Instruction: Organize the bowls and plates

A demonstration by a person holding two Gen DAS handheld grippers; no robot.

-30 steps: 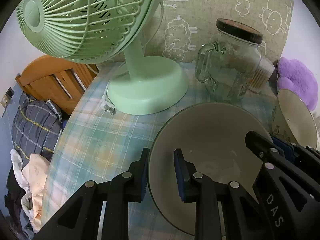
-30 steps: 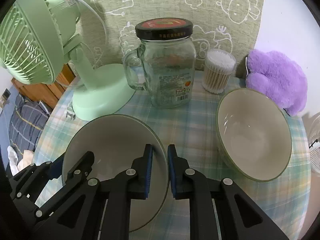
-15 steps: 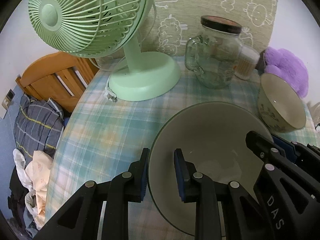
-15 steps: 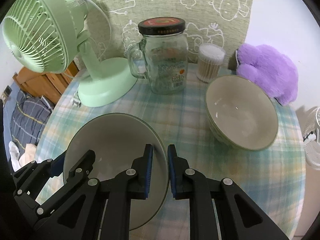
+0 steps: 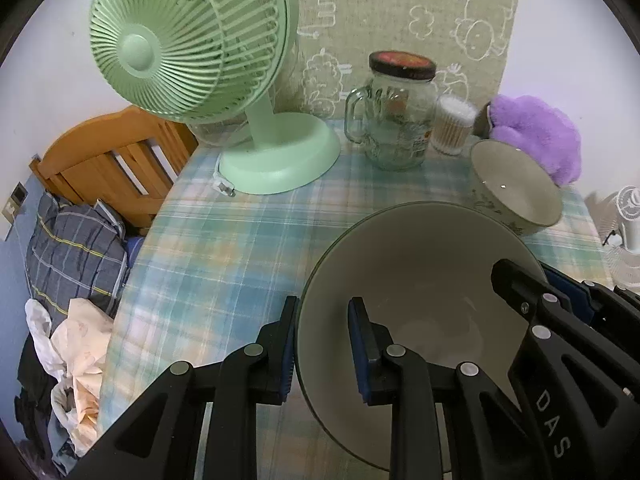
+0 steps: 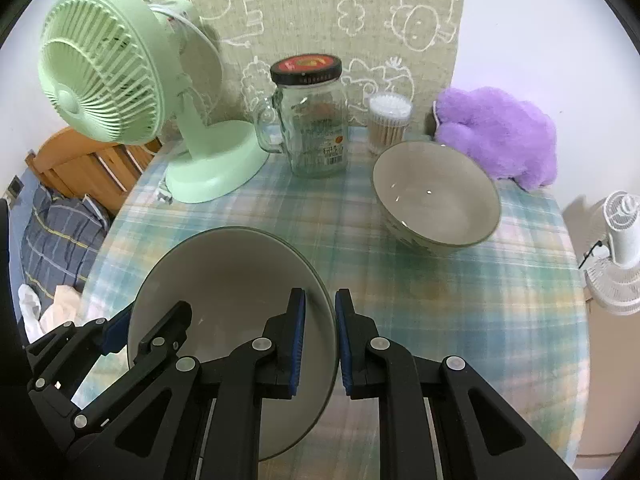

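Jaws of both grippers are clamped on the rim of one wide grey ceramic bowl with a dark green edge (image 5: pixel 416 292): the left gripper (image 5: pixel 322 350) pinches the bowl's left rim, one blue pad outside the wall and one inside, and the right gripper (image 6: pixel 320 338) pinches the opposite rim the same way. Each gripper shows in the other's view, at the far side of the bowl. The bowl looks held clear of the round table with its pale blue-green plaid cloth (image 6: pixel 440 300); whether its underside touches the cloth cannot be told. Taking the clear glass handled jar with a black lid (image 6: pixel 314 120) as landmark: the held bowl is well in front of the jar, nearest the cameras. A second grey ceramic bowl with a patterned outer wall (image 6: pixel 438 196) sits on the cloth to the front right of the jar, apart from the held bowl, and looks tilted. Just right of the jar stands a clear tub of cotton swabs (image 6: pixel 390 122), and further right, behind the second bowl, lies a purple plush toy (image 6: pixel 500 136). Left of the jar stands a mint-green desk fan (image 5: pixel 192 40) on its round base. Behind the jar hangs a green cloth with white cartoon drawings (image 6: pixel 340 12). Far left of the jar, beyond the table edge, a wooden chair (image 5: pixel 112 160) and a blue checked cloth bundle (image 5: pixel 72 252). Far right, off the table, a small white fan (image 6: pixel 622 248).
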